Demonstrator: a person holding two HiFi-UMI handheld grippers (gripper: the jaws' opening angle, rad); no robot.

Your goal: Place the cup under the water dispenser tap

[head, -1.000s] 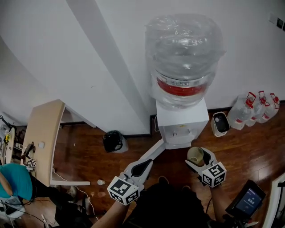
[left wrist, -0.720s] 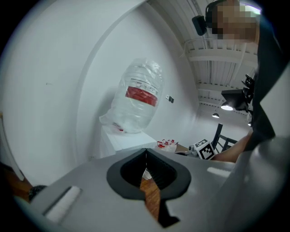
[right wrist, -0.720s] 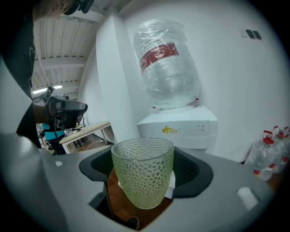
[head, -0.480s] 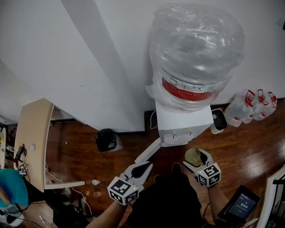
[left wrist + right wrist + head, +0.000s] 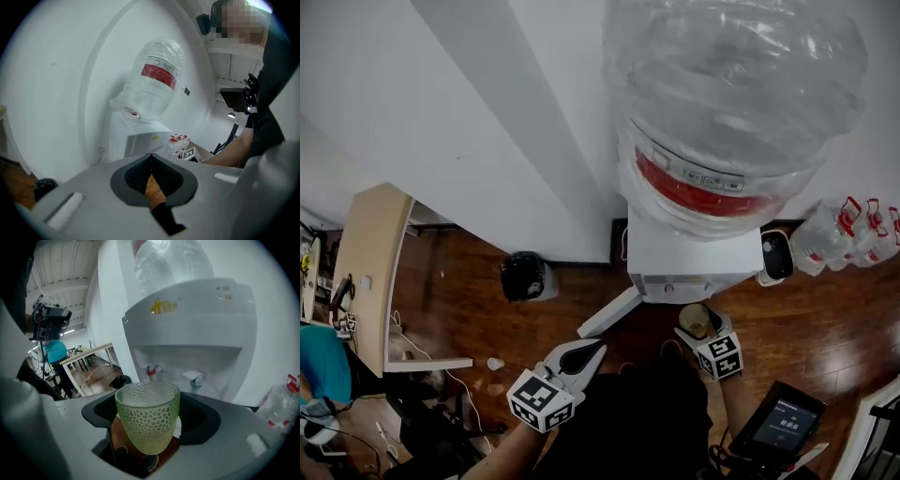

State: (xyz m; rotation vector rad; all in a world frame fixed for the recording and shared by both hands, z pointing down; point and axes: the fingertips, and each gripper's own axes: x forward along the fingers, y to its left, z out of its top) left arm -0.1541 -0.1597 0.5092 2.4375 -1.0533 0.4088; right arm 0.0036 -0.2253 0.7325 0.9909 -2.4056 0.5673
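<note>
Cup [image 5: 147, 416] of pale green dimpled glass, pinched in the right tongs [image 5: 698, 328] — 2 taps [image 5: 194, 377] of the white water dispenser [image 5: 187, 319] ahead. Pushed in too high, its rim could strike one. Left tongs [image 5: 598, 346] pressed together.

The pale green, dimpled glass cup [image 5: 147, 420] stands upright, clamped in the right gripper [image 5: 153, 426], just short of the white water dispenser [image 5: 197, 329] recess, facing its red tap [image 5: 151, 371] and blue tap [image 5: 195, 378].
</note>
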